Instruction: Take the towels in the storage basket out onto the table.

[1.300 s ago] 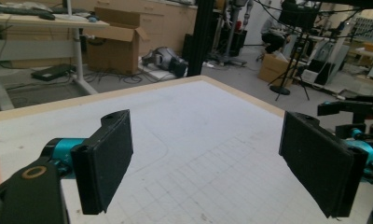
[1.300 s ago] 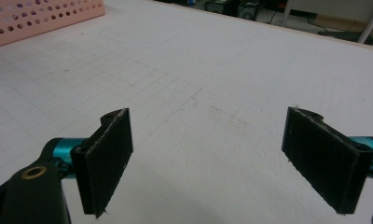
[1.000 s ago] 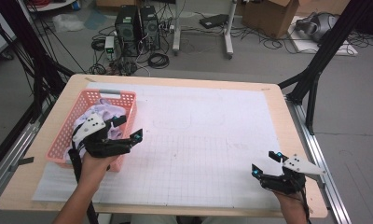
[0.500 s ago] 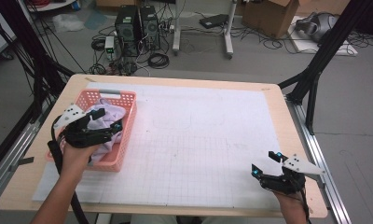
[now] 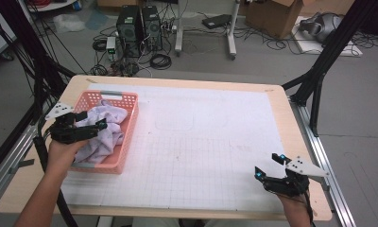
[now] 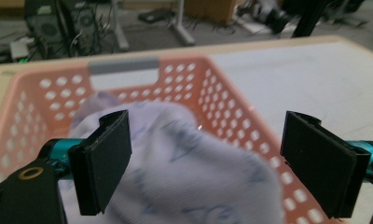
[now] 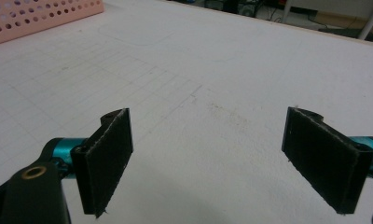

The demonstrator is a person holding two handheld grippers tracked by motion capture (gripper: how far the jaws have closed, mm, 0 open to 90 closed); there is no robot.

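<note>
A pink perforated basket (image 5: 129, 124) stands at the table's left side and holds a crumpled pale lilac cloth (image 5: 104, 130). My left gripper (image 5: 90, 120) hovers open just over the cloth at the basket's left rim. In the left gripper view the cloth (image 6: 194, 172) bulges up between the two wide-apart jaws of the left gripper (image 6: 212, 163), inside the basket (image 6: 222, 93). My right gripper (image 5: 269, 166) rests open near the table's front right corner. In the right gripper view the right gripper (image 7: 208, 158) has only the white gridded mat (image 7: 198, 79) between its jaws.
The white gridded mat (image 5: 201, 142) covers most of the wooden table (image 5: 291, 113). Beyond the far edge on the floor are computer towers (image 5: 140, 23), cables and a cardboard box (image 5: 277, 14). Black frame struts (image 5: 319, 71) rise at the right. A corner of the basket (image 7: 35, 16) shows far left in the right gripper view.
My left gripper has moved left and back, from the basket's right side to its left rim over the cloth. The right gripper has stayed put.
</note>
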